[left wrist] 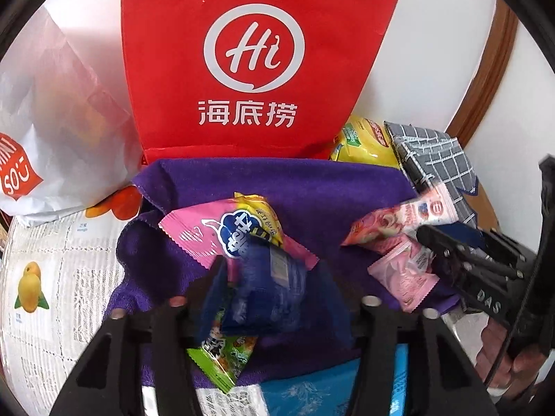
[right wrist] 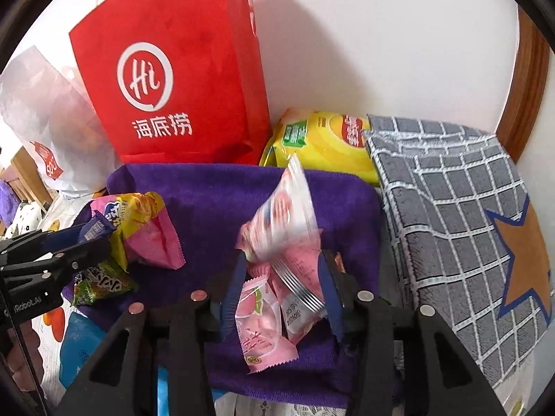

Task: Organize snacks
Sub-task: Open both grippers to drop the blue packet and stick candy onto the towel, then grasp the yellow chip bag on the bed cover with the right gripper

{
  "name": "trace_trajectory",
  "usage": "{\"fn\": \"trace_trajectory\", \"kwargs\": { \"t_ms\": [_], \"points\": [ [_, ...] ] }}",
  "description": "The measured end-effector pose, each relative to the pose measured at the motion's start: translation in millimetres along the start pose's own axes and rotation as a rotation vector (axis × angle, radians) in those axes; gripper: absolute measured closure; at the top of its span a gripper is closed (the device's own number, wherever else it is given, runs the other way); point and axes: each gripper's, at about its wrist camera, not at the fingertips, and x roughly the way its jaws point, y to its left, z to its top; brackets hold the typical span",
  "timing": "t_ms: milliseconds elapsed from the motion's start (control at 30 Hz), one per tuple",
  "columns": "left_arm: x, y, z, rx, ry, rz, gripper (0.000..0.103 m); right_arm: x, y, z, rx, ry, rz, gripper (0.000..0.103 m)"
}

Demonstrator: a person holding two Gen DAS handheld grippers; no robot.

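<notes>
A purple cloth [left wrist: 312, 187] [right wrist: 208, 190] lies spread on the table with snack packets on it. My left gripper [left wrist: 274, 277] hangs over its left part with the jaws apart. A blurred dark blue packet [left wrist: 274, 287] sits loose between them, above a pink-and-yellow packet [left wrist: 208, 232] and a green packet [left wrist: 225, 357]. My right gripper [right wrist: 281, 260] is over the cloth's right part, jaws apart. Several pink packets lie between them, with a peach-printed one [right wrist: 256, 326] lowest. A blurred pink-and-white packet [right wrist: 288, 208] stands tilted above them. Neither gripper's pads visibly press on anything.
A red paper bag [left wrist: 256, 55] and a white bag [left wrist: 59, 121] stand against the wall behind the cloth. A yellow chip bag [right wrist: 326, 142] and a grey checked cloth with a star [right wrist: 451, 215] lie at the right. A light blue packet [left wrist: 312, 391] lies near me.
</notes>
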Motion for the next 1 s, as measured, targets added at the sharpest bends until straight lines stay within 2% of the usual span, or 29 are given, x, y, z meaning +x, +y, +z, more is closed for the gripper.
{"fn": "trace_trajectory", "kwargs": {
  "t_ms": [67, 400, 733, 1000],
  "points": [
    [-5, -1, 0, -0.009, -0.010, -0.017, 0.036, -8, -1, -2, 0.005, -0.008, 0.005, 0.054],
    [-57, -13, -9, 0.024, -0.042, 0.043, 0.034, -67, -8, -28, 0.031, -0.042, -0.025, 0.046],
    [-118, 2, -56, -0.012, -0.064, 0.115, 0.034, -118, 5, -76, 0.032, -0.036, -0.037, 0.046],
    [-144, 22, -98, -0.051, -0.068, 0.113, 0.034, -130, 28, -122, 0.029, 0.017, 0.010, 0.046]
  ]
}}
